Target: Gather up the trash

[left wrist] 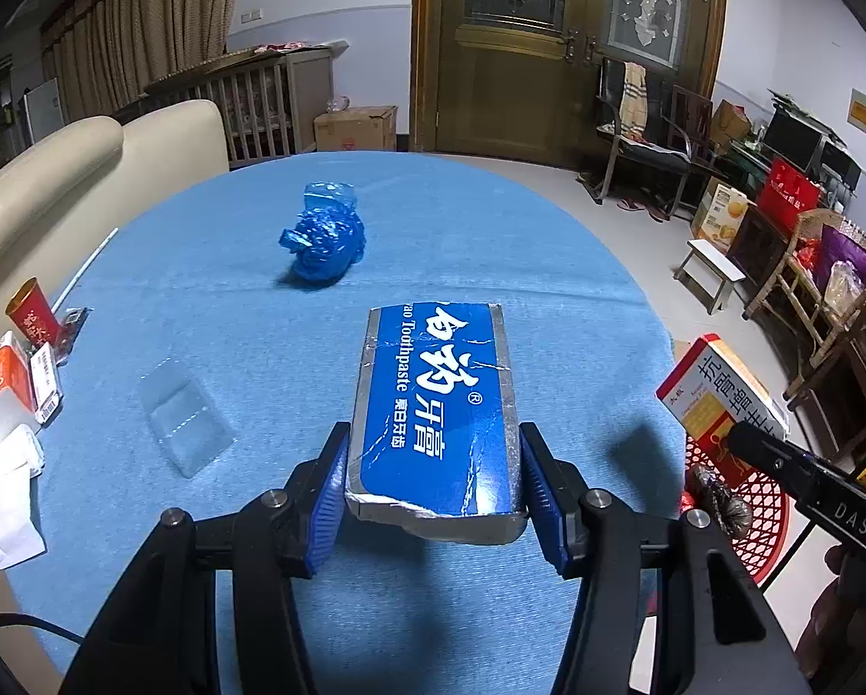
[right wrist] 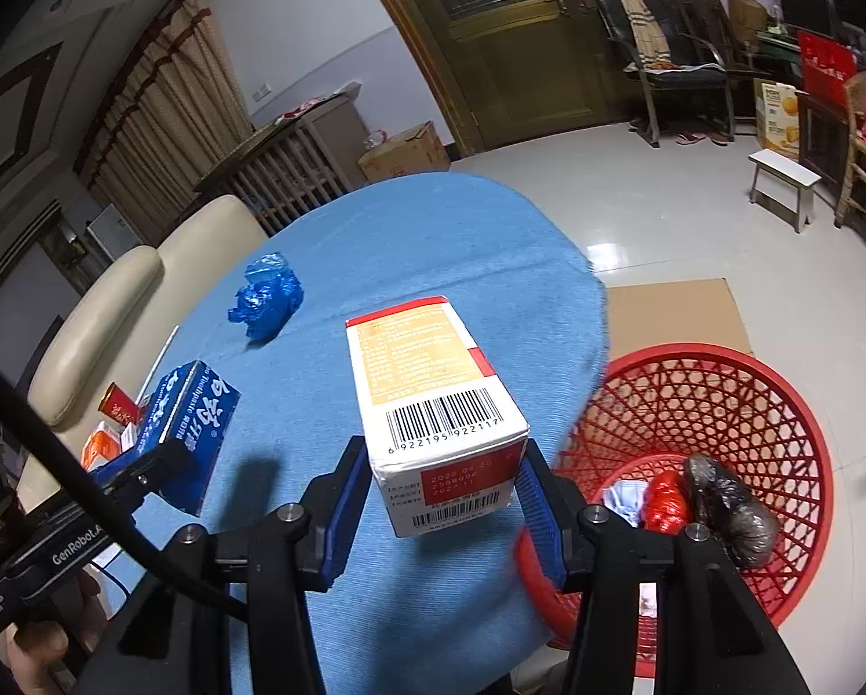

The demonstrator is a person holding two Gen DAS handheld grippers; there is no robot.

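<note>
The toothpaste box is clamped between the blue pads of the left gripper, gripped across its width at the near end. Its long axis is carried straight ahead along the fingers, above the near part of the blue table. The medicine box is clamped likewise in the right gripper, its barcode face turned up and its long axis also pointed ahead; it is held over the table's right edge.

The next move is judged to turn on the red basket, which is set on the floor just beside that right edge, lower than both boxes and to their right. The right gripper is plainly the nearer, being almost at the rim; the left one is kept further in over the table, so its box would have to be brought across past the other.

In the basket a dark crumpled bag, a red wrapper and something pale are already seen.

Further out on the table a clear plastic tray is left flat, and beyond it a crumpled blue bag towards the far edge. At the left edge a red cup, small cartons and white paper are gathered.
</note>
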